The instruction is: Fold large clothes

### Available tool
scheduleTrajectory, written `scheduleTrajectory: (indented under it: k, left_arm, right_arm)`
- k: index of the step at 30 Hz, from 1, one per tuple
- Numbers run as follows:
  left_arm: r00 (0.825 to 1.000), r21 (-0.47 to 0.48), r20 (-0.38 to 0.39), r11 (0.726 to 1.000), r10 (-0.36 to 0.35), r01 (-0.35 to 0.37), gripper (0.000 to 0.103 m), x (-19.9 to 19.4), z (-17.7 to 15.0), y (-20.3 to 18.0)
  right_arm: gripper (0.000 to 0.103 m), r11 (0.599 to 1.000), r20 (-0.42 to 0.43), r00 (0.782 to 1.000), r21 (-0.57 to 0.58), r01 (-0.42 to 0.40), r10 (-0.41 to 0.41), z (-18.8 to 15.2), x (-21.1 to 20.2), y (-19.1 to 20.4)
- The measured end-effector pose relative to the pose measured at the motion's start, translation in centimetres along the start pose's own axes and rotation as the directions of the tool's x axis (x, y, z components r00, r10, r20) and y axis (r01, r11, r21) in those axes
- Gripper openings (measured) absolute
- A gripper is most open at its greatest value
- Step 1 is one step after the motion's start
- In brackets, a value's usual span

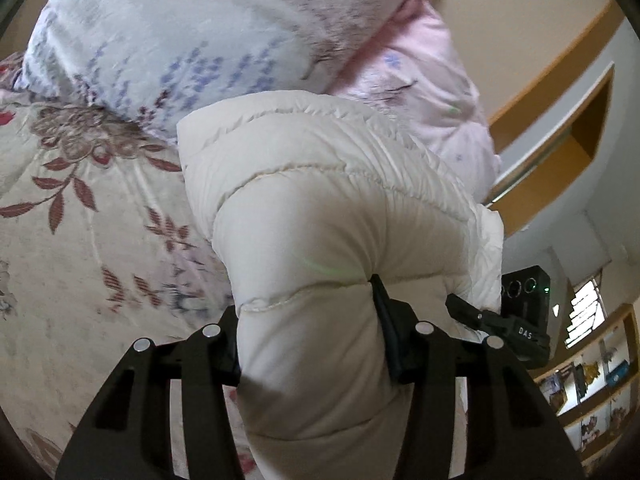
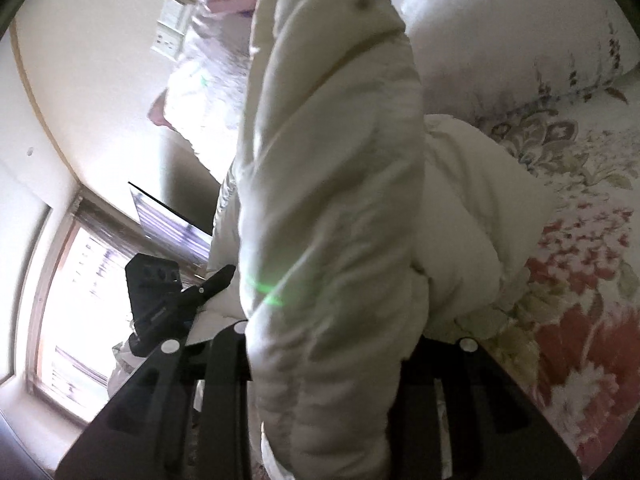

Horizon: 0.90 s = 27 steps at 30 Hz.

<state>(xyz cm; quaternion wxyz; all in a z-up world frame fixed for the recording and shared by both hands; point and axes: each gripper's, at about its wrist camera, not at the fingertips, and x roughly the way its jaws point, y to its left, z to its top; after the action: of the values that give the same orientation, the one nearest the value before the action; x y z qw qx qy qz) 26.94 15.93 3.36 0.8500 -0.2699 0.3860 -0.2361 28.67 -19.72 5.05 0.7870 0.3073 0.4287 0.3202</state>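
Nearest the lens: the left gripper (image 1: 308, 340), its 2 black fingers (image 1: 386, 320) pinching a thick quilted bulge of the cream puffer jacket (image 1: 320, 184). The right gripper (image 2: 324, 344) likewise pinches a padded fold of the same jacket; its fingertips are buried in fabric. The jacket is lifted above the floral bedspread (image 1: 72, 208), with a further portion slumped on the bed (visible in the right wrist view). Behind stand a pale blue-flowered pillow (image 1: 160, 28) and a pink one (image 1: 424, 80). Risk, as a judgement: the slippery, puffy shell may slide out of either pinch, since each gripper holds compressed padding rather than a seam, and the hanging bulk could drag the fold crooked.
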Motion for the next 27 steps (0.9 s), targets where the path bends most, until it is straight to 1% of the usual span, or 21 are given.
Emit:
scheduleTrajectory:
  k: [3, 5, 8, 11, 14, 15, 16, 17, 19, 20, 22, 23, 27]
  left_arm:
    - [0.999, -0.017, -0.022, 1.0, 0.023, -0.024, 0.053, 1.0, -0.1, 1.2]
    - [0.999, -0.01, -0.029, 0.999, 0.031, -0.031, 0.055, 1.4, -0.3, 1.4]
    - [0.997, 0.016, -0.047, 0.998, 0.067, -0.066, 0.058, 1.9, -0.5, 1.5]
    - [0.993, 0.011, -0.071, 0.996, 0.089, -0.089, 0.063, 2.8, -0.6, 1.7]
    - [0.99, 0.013, -0.09, 0.994, 0.108, -0.107, 0.066, 3.6, -0.3, 1.8]
    - [0.988, 0.021, -0.095, 0.993, 0.121, -0.12, 0.067, 3.8, -0.3, 1.7]
    - [0.986, 0.03, -0.096, 0.991, 0.136, -0.134, 0.068, 4.0, -0.3, 1.6]
    - [0.985, 0.035, -0.095, 0.99, 0.143, -0.14, 0.068, 4.0, -0.3, 1.4]
    - [0.983, 0.059, -0.088, 0.986, 0.162, -0.157, 0.069, 4.0, 0.0, 0.6]
    - [0.982, 0.07, -0.082, 0.984, 0.169, -0.164, 0.069, 3.8, 0.1, 0.3]
    - [0.979, 0.103, -0.057, 0.976, 0.197, -0.19, 0.069, 3.1, 0.1, -0.6]
    - [0.977, 0.116, -0.045, 0.972, 0.209, -0.203, 0.069, 2.7, 0.1, -0.8]
    - [0.963, 0.211, 0.05, 0.94, 0.264, -0.269, 0.069, 0.3, -0.7, -3.0]
  right_arm:
    - [0.029, 0.999, -0.022, 0.999, 0.034, 0.028, -0.027, 0.1, 1.1, -1.0]
    - [0.03, 0.997, -0.031, 0.999, 0.065, 0.034, -0.032, -0.1, 1.3, -1.8]
    - [0.033, 0.993, -0.044, 0.998, 0.099, 0.056, -0.052, -0.7, 1.2, -2.2]
    - [0.037, 0.987, -0.056, 0.996, 0.142, 0.073, -0.066, -1.4, 1.3, -2.8]
    - [0.042, 0.978, -0.063, 0.996, 0.197, 0.07, -0.059, -1.7, 1.6, -4.4]
    - [0.046, 0.974, -0.067, 0.996, 0.216, 0.072, -0.059, -2.0, 1.7, -4.9]
    - [0.053, 0.971, -0.07, 0.995, 0.225, 0.078, -0.064, -2.1, 1.6, -5.1]
    - [0.056, 0.969, -0.074, 0.995, 0.231, 0.088, -0.073, -2.2, 1.6, -5.3]
    - [0.068, 0.968, -0.076, 0.99, 0.214, 0.13, -0.117, -2.3, 1.1, -4.9]
    - [0.071, 0.967, -0.072, 0.987, 0.2, 0.157, -0.146, -2.3, 0.7, -4.5]
    - [0.078, 0.964, -0.041, 0.976, 0.157, 0.216, -0.213, -2.1, -0.9, -3.6]
    - [0.079, 0.961, -0.021, 0.971, 0.143, 0.238, -0.237, -2.0, -1.6, -3.2]
    - [0.08, 0.939, 0.123, 0.936, 0.145, 0.313, -0.331, -1.1, -5.7, -2.3]
